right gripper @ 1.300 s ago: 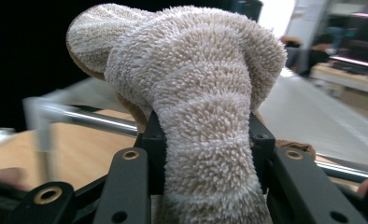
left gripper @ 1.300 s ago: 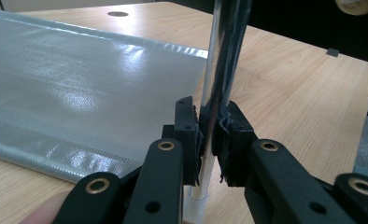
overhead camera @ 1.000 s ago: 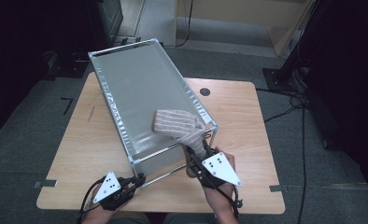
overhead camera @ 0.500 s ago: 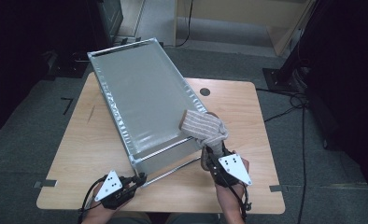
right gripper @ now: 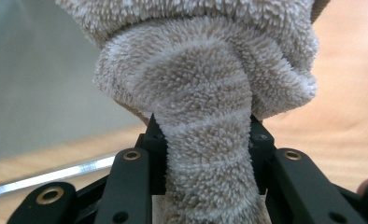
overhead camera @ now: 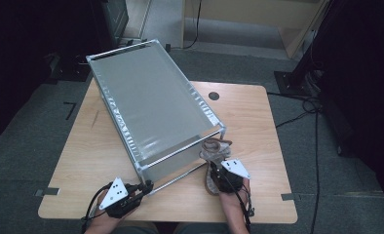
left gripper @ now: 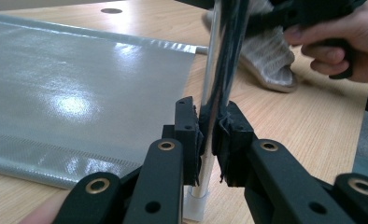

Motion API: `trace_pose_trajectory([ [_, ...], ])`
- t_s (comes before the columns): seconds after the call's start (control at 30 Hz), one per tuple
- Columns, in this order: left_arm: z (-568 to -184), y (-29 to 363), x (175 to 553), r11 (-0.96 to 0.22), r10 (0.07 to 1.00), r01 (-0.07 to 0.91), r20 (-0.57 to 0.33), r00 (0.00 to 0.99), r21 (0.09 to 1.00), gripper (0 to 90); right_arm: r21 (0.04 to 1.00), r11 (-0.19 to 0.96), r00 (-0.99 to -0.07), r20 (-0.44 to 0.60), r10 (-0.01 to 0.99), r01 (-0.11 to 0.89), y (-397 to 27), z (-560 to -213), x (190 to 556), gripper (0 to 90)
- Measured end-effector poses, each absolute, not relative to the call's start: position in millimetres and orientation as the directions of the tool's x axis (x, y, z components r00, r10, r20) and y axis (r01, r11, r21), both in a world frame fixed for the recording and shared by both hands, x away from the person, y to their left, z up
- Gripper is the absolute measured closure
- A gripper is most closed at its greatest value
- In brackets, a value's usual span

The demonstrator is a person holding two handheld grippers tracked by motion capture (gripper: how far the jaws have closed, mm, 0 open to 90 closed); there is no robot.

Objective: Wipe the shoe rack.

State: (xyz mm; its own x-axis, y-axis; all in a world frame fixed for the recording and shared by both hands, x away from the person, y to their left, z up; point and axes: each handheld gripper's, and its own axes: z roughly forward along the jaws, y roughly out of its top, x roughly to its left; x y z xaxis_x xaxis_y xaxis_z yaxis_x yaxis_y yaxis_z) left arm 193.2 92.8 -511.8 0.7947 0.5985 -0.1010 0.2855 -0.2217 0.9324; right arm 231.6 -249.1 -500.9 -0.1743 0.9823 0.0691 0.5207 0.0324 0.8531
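Terry-cloth towel [overhead camera: 214, 151] hangs bunched in my right fingers [right gripper: 205, 135] just beside the rack's near right corner above the table [overhead camera: 258, 126], while my left fingers [left gripper: 209, 135] clamp the rack's metal post [left gripper: 212, 70].

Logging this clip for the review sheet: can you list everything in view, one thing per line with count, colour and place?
Rack: one, silver metal frame with grey sheet walls, lying across the table from far left toward near right.
Rack post: one, silver, at the near left corner, clamped between the left gripper's jaws.
Towel: one, beige terry, bunched on the table just off the rack's near right corner, pinched by the right gripper.
Table: one, light wood, centre of the high view.
Cables: several, black, on the grey floor at right.
Left gripper: one, black, near left edge of the table.
Right gripper: one, black, near right.
Hands: two, at the bottom of the high view.
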Motion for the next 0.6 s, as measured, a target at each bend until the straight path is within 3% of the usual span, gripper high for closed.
trace_pose_trajectory([
  [0.17, -512.0, 92.8, 193.1, -0.221, 0.598, 0.284, -0.101, 0.795, 0.933, 80.7, 0.795, 0.056, -0.175, 0.063, 0.983, 0.603, -247.3, -514.4, 236.6, 63.0],
  [0.37, -512.3, 92.8, 193.4, -0.218, 0.595, 0.287, -0.106, 0.797, 0.933, 80.7, 0.783, 0.097, -0.207, 0.041, 0.978, 0.615, -236.0, -513.3, 232.8, 62.8],
  [0.6, -512.4, 92.5, 193.2, -0.223, 0.595, 0.281, -0.098, 0.798, 0.933, 80.8, 0.784, 0.264, -0.394, -0.027, 0.919, 0.562, -192.7, -510.8, 220.6, 62.1],
])
